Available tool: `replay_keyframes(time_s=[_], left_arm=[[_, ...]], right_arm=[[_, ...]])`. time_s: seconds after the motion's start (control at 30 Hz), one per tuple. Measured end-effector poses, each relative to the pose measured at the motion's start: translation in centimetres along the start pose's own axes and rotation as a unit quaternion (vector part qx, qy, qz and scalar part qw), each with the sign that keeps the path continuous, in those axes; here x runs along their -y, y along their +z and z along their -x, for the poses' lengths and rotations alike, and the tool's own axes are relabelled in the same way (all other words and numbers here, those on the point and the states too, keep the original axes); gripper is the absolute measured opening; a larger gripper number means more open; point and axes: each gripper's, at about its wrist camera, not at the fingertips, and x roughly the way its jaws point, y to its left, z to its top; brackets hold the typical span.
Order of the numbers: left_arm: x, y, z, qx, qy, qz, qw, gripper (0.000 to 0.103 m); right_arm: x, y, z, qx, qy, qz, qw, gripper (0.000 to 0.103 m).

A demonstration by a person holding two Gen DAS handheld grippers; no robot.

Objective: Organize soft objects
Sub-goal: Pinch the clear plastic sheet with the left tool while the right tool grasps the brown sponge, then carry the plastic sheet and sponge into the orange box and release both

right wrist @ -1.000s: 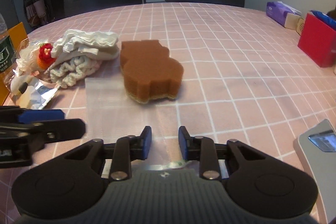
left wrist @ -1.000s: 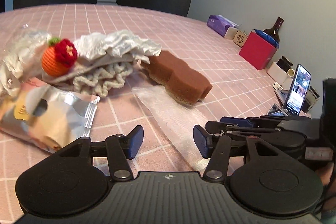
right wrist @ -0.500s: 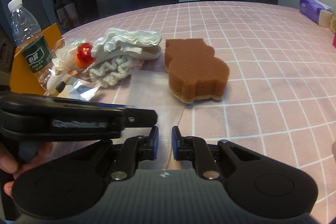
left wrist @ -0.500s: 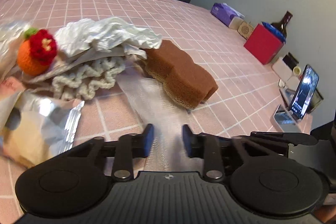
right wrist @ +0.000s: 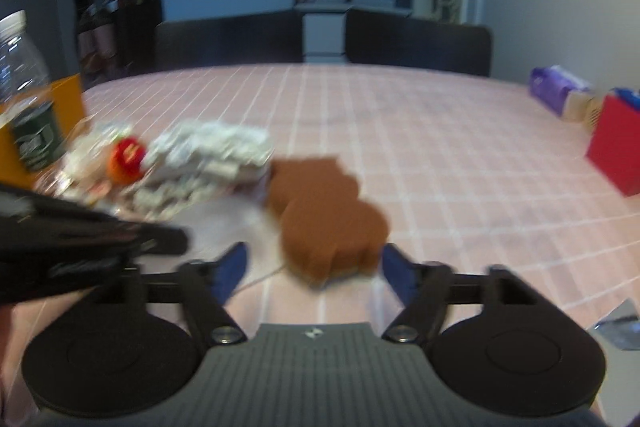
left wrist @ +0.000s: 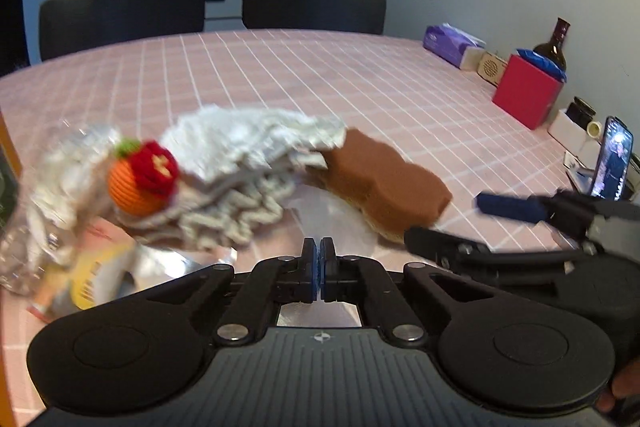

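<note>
Since half a second earlier, the left gripper had closed fully, its blue pads pressed together over the near edge of the clear plastic bag; whether the bag was pinched between them could not be told. By contrast the right gripper had spread wide, its jaws now flanking the near end of the brown sponge without touching it. That sponge lay on the pink checked table, partly on the bag. Left of it sat the white cloth above the knitted cord, with the crocheted orange ball further left. A snack packet lay nearest, at the left.
</note>
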Motion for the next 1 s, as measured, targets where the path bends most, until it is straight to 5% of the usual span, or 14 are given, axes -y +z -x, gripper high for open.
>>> replay_keyframes(time_s=[0.3, 0.43, 1.0], left_arm=[[0.0, -0.1, 0.4, 0.001, 0.009, -0.008, 0.9999, 0.000], [-0.2, -0.5, 0.9, 0.003, 0.009, -0.005, 0.9999, 0.000], [0.3, -2.3, 9.6, 0.088, 0.005, 0.007, 0.9961, 0.000]], right_arm=[[0.9, 0.6, -5.3, -0.030, -0.004, -0.014, 0.999, 0.089], [1.4, 0.4, -6.0, -0.045, 0.005, -0.039, 0.998, 0.072], [-0.6, 0.0, 3.7, 0.024, -0.015, -0.016, 0.999, 0.064]])
